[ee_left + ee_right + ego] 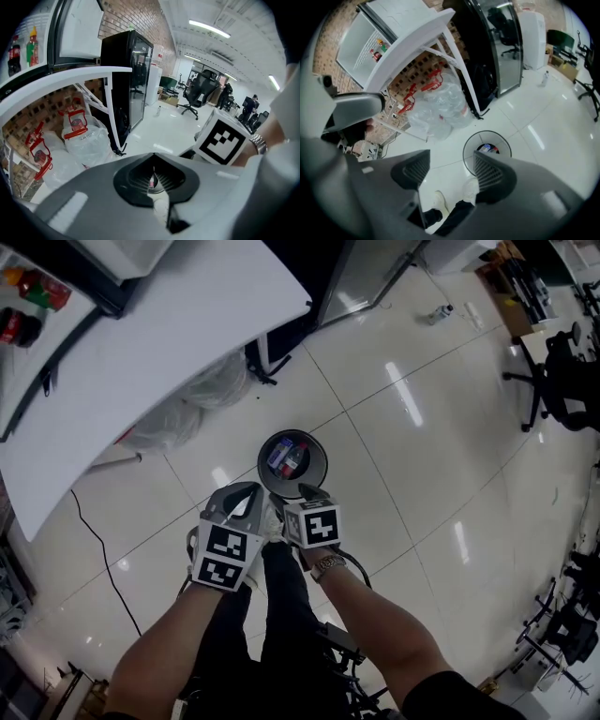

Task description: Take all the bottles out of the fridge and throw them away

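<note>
Where the bottles are: at least 1 bottle (pixel 287 459) with a blue and red label lies at the bottom of the bin (pixel 263 457). Other bottles (pixel 21 326) stand on the shelves of the fridge (pixel 356 42), well apart from the bin, so I judge the task unfinished.
Left gripper (pixel 251 491): its 2 jaws are pressed together with nothing between them.
Right gripper (pixel 305 493): its 2 jaws stand wide apart and hold nothing; only floor and the person's shoes show in the gap.
Why held so: both grippers hang side by side just above the near rim of the bin and point down. That is the natural pose for dropping something straight in rather than tossing it.
Bin: round and open-topped, with a pale ring for a rim and a dark inside. It stands on the floor just in front of the person's feet, probably for easy reach.
Pads (pixel 490 171): dark and ribbed, rubbery by the look, set in smooth grey plastic shells. I take the ribs to be for grip on slick bottles.
Floor (pixel 422 427): glossy pale tiles that mirror the ceiling lights.
Table (pixel 169 324): a flat white top on thin white legs.
Bags (pixel 183 413): clear, crinkled plastic with red handles, tucked under the table.
</note>
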Tool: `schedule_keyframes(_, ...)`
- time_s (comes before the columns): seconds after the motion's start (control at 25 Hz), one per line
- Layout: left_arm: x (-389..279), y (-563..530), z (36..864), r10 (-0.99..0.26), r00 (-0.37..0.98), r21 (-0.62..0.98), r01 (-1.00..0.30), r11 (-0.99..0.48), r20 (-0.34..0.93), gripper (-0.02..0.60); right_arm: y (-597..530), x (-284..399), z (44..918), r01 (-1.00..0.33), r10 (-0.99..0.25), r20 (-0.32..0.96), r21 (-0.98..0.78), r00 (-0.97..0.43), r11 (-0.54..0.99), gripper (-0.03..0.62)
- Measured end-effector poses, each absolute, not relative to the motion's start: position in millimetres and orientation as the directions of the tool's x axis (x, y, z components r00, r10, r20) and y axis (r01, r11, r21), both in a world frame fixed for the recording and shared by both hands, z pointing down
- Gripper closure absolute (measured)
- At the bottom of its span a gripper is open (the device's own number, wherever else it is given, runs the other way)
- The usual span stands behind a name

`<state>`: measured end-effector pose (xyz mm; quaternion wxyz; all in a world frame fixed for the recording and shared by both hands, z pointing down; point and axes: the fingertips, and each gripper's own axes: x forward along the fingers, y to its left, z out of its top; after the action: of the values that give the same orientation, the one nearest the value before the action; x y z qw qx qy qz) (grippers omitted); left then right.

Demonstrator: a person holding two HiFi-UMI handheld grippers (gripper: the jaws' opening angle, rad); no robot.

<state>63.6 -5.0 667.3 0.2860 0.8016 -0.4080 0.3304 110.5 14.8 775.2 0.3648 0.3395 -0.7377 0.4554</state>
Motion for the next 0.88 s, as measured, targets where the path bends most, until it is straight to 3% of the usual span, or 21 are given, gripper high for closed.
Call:
schedule_keyframes(0.48, 15, -11, 571, -0.608, 0.338, 0.085, -0.910, -0.405, 0.719, 0.577, -8, 78, 648, -0.752, -0.263, 0.777, -0.368, -0.572, 0.546, 0.303)
schedule_keyframes(0.88, -41, -13, 472, -0.766, 0.208, 0.008, -0.967, -0.256, 0.608, 0.577, -22, 11, 542, -0.587, -0.295, 0.680, -0.246, -0.672, 0.771, 0.303)
